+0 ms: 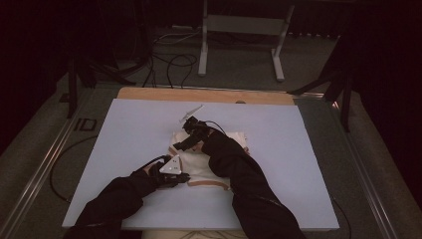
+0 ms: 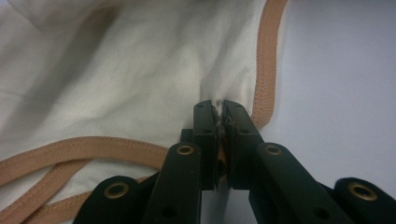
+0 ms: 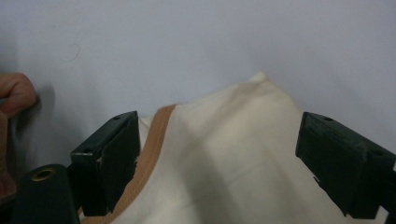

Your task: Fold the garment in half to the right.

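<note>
A cream garment [image 1: 209, 167] with tan trim [image 2: 266, 60] lies in the middle of a pale board [image 1: 278, 149]. My left gripper [image 1: 183, 178], with a grey three-cornered plate on top, sits at the garment's near left edge. It is shut on a pinch of the cream cloth [image 2: 218, 108] just inside the trim. My right gripper [image 1: 181, 142] is at the garment's far left part. It stands open, its pads [image 3: 112, 158] wide apart over a raised corner of the cloth [image 3: 233, 154] without pressing on it. A fingertip [image 3: 16, 95] shows at that view's left edge.
A small white object [image 1: 191, 110] lies on the board beyond the garment. The table's wooden edge [image 1: 204, 94] runs behind the board. On the floor farther back are a grey metal stand [image 1: 244, 25] and dark cables [image 1: 174, 62]. Metal rails flank the table.
</note>
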`<state>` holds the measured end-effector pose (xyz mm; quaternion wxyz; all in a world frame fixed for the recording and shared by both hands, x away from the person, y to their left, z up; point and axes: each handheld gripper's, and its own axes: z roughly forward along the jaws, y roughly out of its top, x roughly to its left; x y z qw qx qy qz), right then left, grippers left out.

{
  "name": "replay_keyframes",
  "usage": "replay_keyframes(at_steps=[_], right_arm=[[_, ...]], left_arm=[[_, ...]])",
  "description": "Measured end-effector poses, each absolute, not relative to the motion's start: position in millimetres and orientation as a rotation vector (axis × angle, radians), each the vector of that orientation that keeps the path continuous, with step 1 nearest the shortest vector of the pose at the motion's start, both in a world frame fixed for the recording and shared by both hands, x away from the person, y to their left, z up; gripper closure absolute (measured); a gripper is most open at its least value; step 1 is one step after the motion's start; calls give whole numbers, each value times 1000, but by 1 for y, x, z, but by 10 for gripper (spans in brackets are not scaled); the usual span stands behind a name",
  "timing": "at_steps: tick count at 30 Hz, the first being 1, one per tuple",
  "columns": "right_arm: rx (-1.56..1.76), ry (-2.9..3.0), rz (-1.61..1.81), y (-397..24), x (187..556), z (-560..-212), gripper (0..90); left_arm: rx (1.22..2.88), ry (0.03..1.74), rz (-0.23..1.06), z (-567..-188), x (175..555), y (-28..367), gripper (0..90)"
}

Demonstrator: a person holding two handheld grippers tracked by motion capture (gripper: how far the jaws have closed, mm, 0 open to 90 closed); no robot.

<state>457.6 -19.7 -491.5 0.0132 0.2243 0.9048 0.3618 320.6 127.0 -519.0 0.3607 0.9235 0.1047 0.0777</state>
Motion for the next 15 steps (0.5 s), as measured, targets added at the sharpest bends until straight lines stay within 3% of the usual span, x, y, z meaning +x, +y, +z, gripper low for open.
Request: replay_keyframes(at_steps=[2, 6, 15], right_arm=[[695, 2812, 1113, -15, 460, -491, 170], [714, 2788, 1104, -7, 465, -490, 325], [751, 2769, 1054, 9, 482, -492, 463]], left_arm=[[2380, 267, 200, -519, 321, 127, 867], [2374, 270, 191, -519, 321, 127, 868], [2379, 264, 187, -519, 322, 128, 869]])
